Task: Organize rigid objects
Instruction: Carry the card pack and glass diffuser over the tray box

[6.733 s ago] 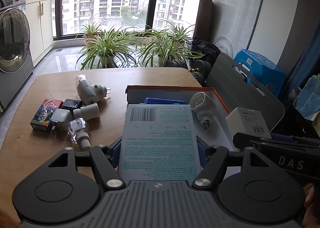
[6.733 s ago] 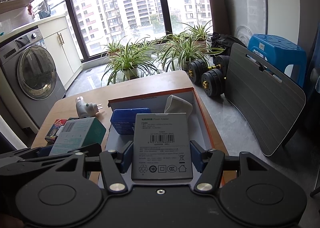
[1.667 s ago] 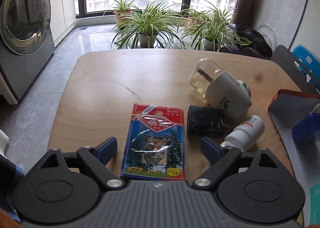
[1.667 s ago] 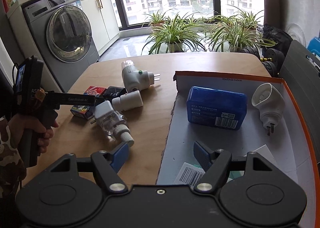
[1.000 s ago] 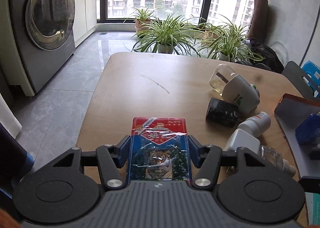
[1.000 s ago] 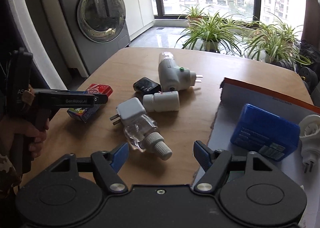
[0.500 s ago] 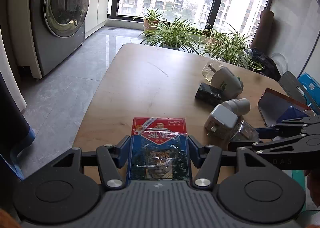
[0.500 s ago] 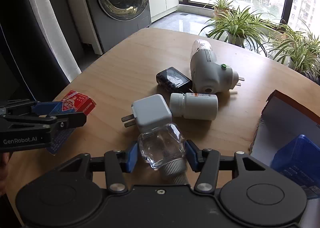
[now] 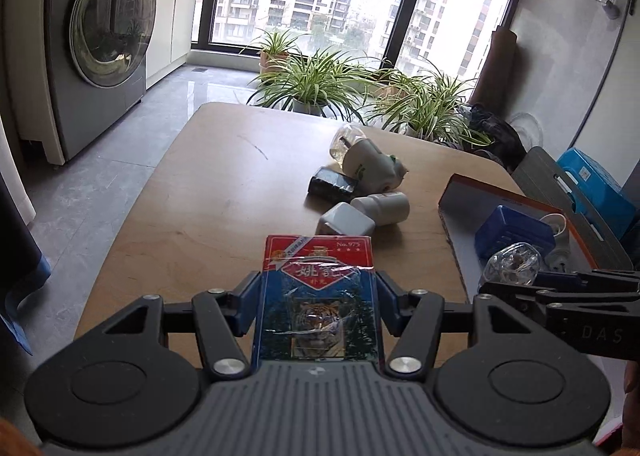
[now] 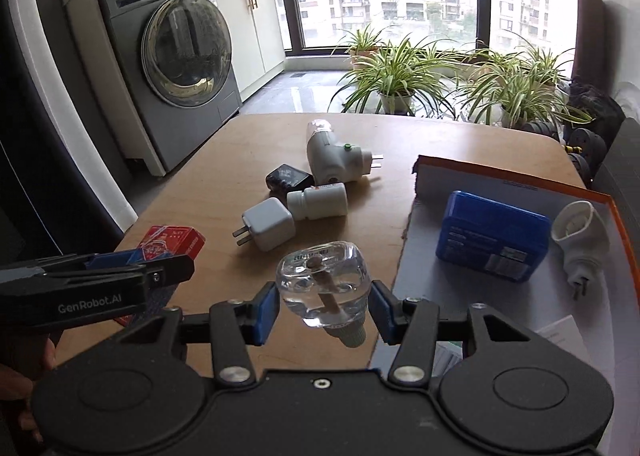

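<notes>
My left gripper (image 9: pixel 316 296) is shut on a red and blue tiger card pack (image 9: pixel 316 288) and holds it above the wooden table (image 9: pixel 224 192); the pack also shows in the right wrist view (image 10: pixel 172 244). My right gripper (image 10: pixel 323 308) is shut on a clear glass refill bottle (image 10: pixel 320 280), lifted near the orange-rimmed box's (image 10: pixel 520 184) left edge; the bottle shows in the left wrist view (image 9: pixel 510 262). On the table lie a white charger cube (image 10: pixel 268 226), a white pill bottle (image 10: pixel 318 200), a black block (image 10: pixel 289 178) and a white plug-in vaporizer (image 10: pixel 332 160).
The box holds a blue case (image 10: pixel 492 242), a white plug adapter (image 10: pixel 580 232) and flat packages at its near end. A washing machine (image 10: pixel 176 56) stands left, potted plants (image 10: pixel 392 72) behind the table, a grey board (image 9: pixel 568 208) right of it.
My right gripper has lifted the glass bottle off the table and moved right toward the box. My left gripper has raised the card pack and shifted right.
</notes>
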The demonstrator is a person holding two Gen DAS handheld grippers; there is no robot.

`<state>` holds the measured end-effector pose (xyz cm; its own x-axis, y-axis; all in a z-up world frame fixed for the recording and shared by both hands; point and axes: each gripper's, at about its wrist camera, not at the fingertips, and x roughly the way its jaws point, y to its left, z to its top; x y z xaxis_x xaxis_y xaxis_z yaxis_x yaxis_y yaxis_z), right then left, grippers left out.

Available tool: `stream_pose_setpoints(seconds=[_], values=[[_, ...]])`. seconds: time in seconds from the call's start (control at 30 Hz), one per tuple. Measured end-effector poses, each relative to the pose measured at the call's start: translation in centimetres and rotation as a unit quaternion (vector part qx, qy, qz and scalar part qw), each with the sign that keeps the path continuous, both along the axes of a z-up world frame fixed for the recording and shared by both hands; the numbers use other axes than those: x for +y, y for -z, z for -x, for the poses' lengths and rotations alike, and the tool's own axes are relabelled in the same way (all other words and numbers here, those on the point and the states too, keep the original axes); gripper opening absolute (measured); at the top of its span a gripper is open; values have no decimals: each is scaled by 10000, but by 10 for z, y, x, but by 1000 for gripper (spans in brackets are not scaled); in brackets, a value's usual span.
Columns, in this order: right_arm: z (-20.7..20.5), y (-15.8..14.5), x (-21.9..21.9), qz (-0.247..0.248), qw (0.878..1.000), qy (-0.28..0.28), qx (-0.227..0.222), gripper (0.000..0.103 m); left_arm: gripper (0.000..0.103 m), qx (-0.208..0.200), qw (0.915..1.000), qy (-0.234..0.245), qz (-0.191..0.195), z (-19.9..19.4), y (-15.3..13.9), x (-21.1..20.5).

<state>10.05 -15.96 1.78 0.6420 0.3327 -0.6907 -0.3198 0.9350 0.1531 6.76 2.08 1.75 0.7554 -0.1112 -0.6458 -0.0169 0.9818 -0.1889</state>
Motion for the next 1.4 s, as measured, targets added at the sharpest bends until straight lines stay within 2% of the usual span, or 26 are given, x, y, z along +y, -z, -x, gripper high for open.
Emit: stream_pose_setpoints(seconds=[0.33,0.77,1.1,1.4], values=[[51,-14,-59,-37,9973,706,-210,60,60,-163,9985,513,51,24,-12,-54],[78,-13,-132,-169,9866,1591,-331,60,60,-248,9933,1124,49,28,-13,-114],[74,-18,-149,-303,9831,1753,-442,60,60,-238,9903,1365,-20,13,-14,-143],[61,-27,-153,-400,9826,1730,-552,60,60,-275,9900,1377,-88,3,-22,-155]])
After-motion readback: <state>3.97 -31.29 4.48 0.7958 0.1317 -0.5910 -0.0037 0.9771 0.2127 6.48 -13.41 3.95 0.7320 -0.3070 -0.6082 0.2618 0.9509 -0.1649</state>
